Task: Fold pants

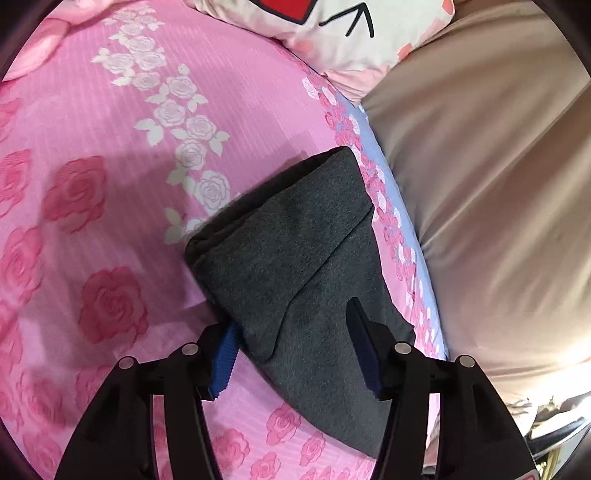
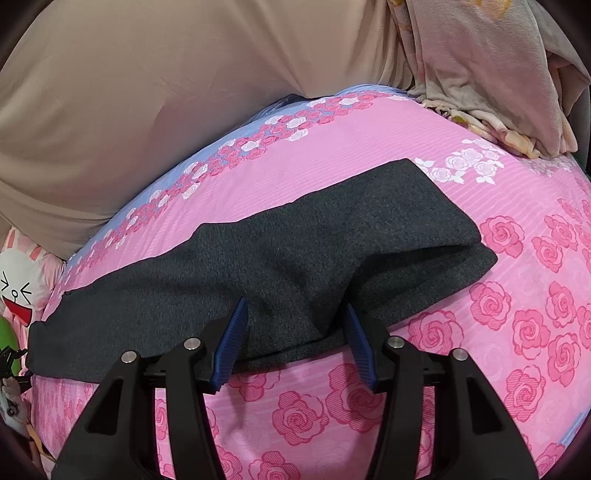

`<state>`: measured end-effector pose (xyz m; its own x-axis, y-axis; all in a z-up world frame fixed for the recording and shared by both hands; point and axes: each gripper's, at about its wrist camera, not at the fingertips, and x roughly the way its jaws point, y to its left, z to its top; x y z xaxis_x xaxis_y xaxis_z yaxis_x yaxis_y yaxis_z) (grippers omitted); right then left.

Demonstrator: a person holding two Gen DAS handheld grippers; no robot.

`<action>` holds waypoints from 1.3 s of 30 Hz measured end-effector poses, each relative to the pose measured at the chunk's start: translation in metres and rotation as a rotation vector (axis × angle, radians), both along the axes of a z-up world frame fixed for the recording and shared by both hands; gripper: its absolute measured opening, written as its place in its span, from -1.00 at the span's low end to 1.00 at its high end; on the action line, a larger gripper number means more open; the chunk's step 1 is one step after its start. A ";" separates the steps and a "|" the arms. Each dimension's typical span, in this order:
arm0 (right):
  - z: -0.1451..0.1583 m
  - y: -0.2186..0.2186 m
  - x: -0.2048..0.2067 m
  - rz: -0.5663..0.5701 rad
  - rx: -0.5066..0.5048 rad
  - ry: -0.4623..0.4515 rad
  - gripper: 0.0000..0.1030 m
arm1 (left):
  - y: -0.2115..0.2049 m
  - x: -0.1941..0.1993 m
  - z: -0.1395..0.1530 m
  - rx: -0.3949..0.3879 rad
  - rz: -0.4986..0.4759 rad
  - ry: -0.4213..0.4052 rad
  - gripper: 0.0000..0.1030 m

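The dark grey pants (image 1: 295, 236) lie folded in a long strip on the pink rose bedsheet (image 1: 110, 221). In the left wrist view, my left gripper (image 1: 292, 314) stands open over one narrow end of the strip; its blue pads (image 1: 223, 358) sit on either side of the cloth without pressing it. In the right wrist view the pants (image 2: 314, 236) run across the bed from left to right, with a folded layer on top at the right. My right gripper (image 2: 295, 302) is open, astride the near long edge, and the cloth lies loose between its pads (image 2: 231, 343).
A large beige cushion (image 2: 147, 110) bounds the bed's far side, beside the sheet's blue border (image 2: 207, 155). A cartoon-print pillow (image 1: 351, 33) lies at one end. A crumpled pale pink blanket (image 2: 498, 74) sits at the other.
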<state>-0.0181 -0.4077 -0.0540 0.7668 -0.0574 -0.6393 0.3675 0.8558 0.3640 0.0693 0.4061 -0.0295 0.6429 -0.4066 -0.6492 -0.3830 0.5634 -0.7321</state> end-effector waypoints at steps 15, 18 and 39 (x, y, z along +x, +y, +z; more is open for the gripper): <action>0.000 0.000 0.000 -0.003 0.001 0.001 0.01 | 0.011 0.014 0.005 -0.016 0.047 -0.017 -0.78; -0.001 0.000 0.000 0.000 0.002 0.002 0.01 | 0.009 -0.006 0.052 0.008 0.047 -0.058 -0.79; 0.008 -0.049 -0.036 -0.100 0.095 -0.069 0.21 | -0.046 -0.047 0.085 0.494 0.146 0.067 -0.53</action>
